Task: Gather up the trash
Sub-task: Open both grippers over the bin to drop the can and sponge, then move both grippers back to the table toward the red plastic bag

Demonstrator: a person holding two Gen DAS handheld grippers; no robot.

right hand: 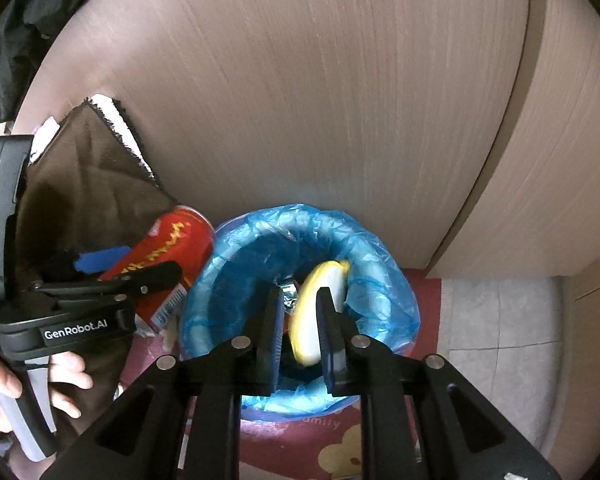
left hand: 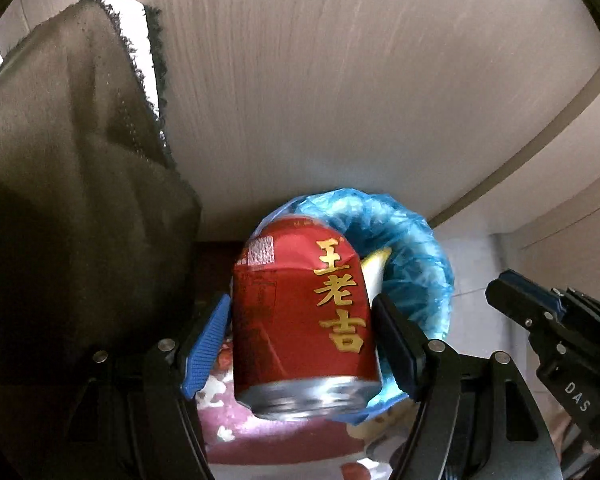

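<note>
Left gripper (left hand: 304, 332) clamps dented red can (left hand: 304, 312) just left of blue-lined bin (right hand: 380, 248); right gripper (right hand: 298, 328), jaws part-open and empty, hovers over bin holding yellow-white item (right hand: 320, 312); risk: release now drops can outside rim.

Left hand-held gripper (left hand: 304, 344) clamped, right (right hand: 300, 332) parted
</note>
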